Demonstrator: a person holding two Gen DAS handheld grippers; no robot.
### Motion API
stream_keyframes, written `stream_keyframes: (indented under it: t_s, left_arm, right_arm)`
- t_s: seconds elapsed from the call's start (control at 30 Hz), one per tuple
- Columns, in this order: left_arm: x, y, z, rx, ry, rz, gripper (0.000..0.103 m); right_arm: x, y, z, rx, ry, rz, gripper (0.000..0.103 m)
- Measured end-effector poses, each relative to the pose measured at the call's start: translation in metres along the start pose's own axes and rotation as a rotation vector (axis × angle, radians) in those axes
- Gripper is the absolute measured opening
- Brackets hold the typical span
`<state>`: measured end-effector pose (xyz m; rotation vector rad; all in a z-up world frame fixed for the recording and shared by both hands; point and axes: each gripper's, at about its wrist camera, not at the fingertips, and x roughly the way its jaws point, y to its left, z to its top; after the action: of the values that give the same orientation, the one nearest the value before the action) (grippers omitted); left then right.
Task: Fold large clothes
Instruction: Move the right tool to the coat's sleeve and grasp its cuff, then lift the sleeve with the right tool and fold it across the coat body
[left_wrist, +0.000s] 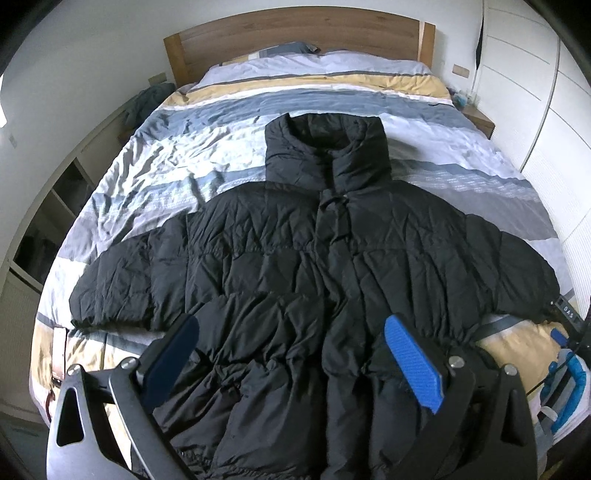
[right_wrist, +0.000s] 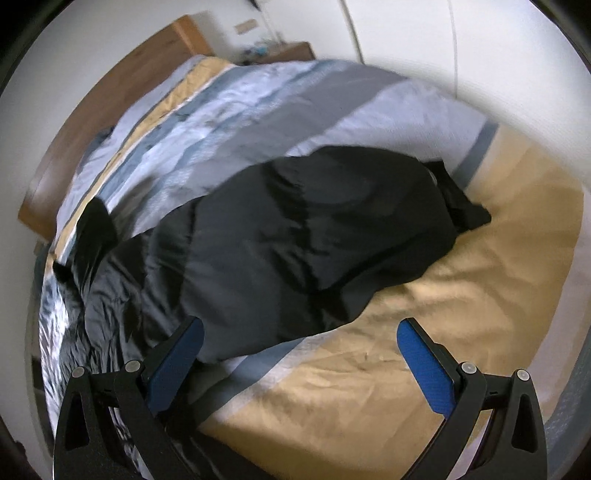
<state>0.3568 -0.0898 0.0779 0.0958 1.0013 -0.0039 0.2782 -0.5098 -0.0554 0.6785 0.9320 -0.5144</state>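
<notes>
A black puffer jacket (left_wrist: 314, 251) lies spread flat on the striped bed cover (left_wrist: 207, 147), front up, collar toward the headboard, both sleeves stretched out sideways. My left gripper (left_wrist: 291, 332) hovers open above the jacket's lower hem, with nothing between its blue pads. In the blurred right wrist view, the jacket's right sleeve (right_wrist: 314, 236) runs across the bed, its cuff (right_wrist: 461, 206) at the far right. My right gripper (right_wrist: 301, 334) is open just short of the sleeve's near edge, above the tan stripe of the cover (right_wrist: 424, 314).
A wooden headboard (left_wrist: 295, 37) and pillows close the far end of the bed. A white wardrobe (left_wrist: 546, 110) stands along the right side, with a small nightstand (left_wrist: 478, 120) beside it. Shelving (left_wrist: 55, 206) lines the left wall. A blue and white device (left_wrist: 565, 384) lies at the bed's right edge.
</notes>
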Motion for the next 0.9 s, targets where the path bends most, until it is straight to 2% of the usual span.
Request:
stream_keyframes:
  t_s: [0.17, 0.4, 0.67, 0.8, 0.9]
  left_arm:
    - [0.004, -0.008, 0.015, 0.014, 0.005, 0.005, 0.102]
    - [0.019, -0.017, 0.027, 0.035, 0.022, -0.001, 0.102]
    - [0.047, -0.003, 0.019, -0.001, 0.083, 0.008, 0.102]
    - [0.054, 0.006, 0.015, -0.008, 0.103, 0.023, 0.102]
    - [0.056, 0.013, 0.012, -0.015, 0.114, 0.029, 0.102]
  right_arm:
    - [0.018, -0.027, 0.005, 0.113, 0.035, 0.007, 0.102]
    - [0.042, -0.061, 0.010, 0.257, 0.043, 0.065, 0.102]
    - [0.064, -0.089, 0.030, 0.404, 0.016, 0.175, 0.102]
    - [0.070, -0.099, 0.041, 0.455, 0.000, 0.204, 0.093]
    - [0.076, -0.105, 0.047, 0.509, -0.006, 0.231, 0.093]
